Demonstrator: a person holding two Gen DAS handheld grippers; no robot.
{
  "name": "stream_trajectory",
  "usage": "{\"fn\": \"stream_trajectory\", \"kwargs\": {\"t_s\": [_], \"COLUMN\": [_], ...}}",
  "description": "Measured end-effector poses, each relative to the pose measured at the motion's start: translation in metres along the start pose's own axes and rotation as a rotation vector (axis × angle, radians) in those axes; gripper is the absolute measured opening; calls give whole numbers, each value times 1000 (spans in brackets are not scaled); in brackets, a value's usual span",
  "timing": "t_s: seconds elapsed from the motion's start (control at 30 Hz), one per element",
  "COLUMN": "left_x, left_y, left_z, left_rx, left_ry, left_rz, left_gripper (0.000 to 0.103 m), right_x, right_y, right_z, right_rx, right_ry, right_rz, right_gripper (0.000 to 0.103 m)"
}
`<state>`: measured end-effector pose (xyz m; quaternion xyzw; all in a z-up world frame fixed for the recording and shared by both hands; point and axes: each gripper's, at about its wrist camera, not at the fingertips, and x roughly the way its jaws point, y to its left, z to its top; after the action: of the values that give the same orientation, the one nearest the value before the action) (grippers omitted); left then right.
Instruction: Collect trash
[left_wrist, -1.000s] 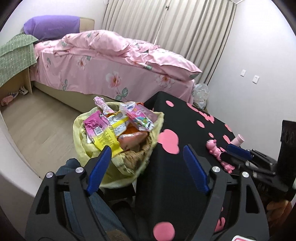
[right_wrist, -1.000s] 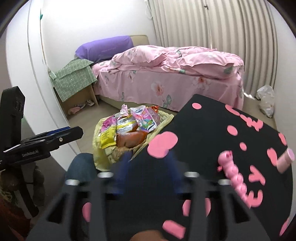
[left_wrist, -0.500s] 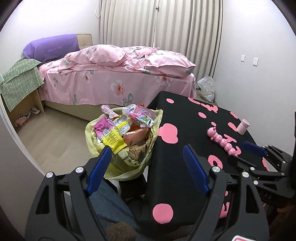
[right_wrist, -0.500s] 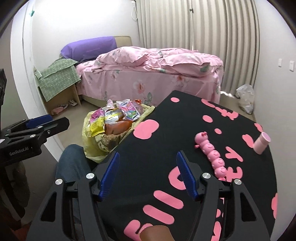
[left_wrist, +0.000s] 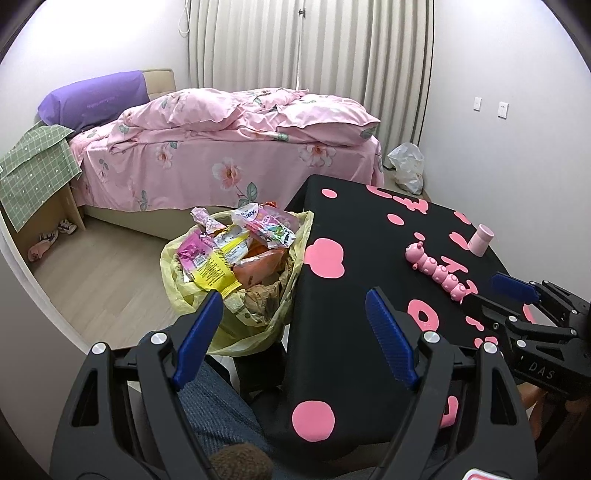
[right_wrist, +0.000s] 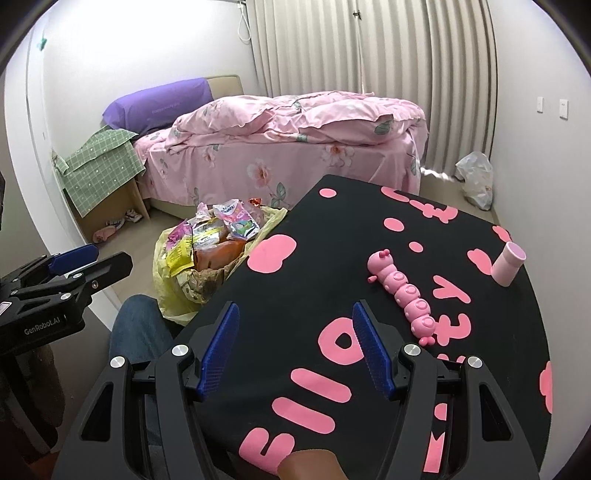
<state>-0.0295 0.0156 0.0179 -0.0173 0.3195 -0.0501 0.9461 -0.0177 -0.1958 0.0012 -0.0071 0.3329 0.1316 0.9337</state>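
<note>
Both grippers up and empty. Left gripper: jaws wide apart, nothing between, the bag just ahead of its left jaw, table edge running between the jaws. Right gripper: jaws spread, nothing in them, only tabletop under; bag well off beyond its left jaw.

Bag's a thin yellow plastic liner stuffed w/ wrappers piled above the rim, pressed against the table's side. Judging by looks: light, soft, crinkly, slippery film; wrappers loose, prob. spill if tipped. Best hold I'd say is the slack rim, pinch a fold of film each side, not the wrappers. No loose trash visible on the table, just a pink toy and cup past the right jaw of the right gripper; task looks near done, maybe tie-off left.

Vs a sec ago: right jaws have just been opening, nothing between them; they were blurred and narrower then. Both views pulled back and levelled, bag now sits farther ahead of the left jaws, more table showing. Bag contents unchanged.
</note>
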Motion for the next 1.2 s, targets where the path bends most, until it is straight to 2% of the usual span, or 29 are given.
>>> {"fn": "stream_trajectory", "kwargs": {"t_s": [1.2], "left_x": [8], "left_y": [1], "left_z": [-7], "left_rx": [-4], "left_ry": [18], "left_rz": [-8], "left_gripper": [76], "right_x": [6], "right_y": [-1], "right_z": [-3], "right_rx": [9], "right_ry": [13], "right_rz": [1], "right_gripper": [60]}}
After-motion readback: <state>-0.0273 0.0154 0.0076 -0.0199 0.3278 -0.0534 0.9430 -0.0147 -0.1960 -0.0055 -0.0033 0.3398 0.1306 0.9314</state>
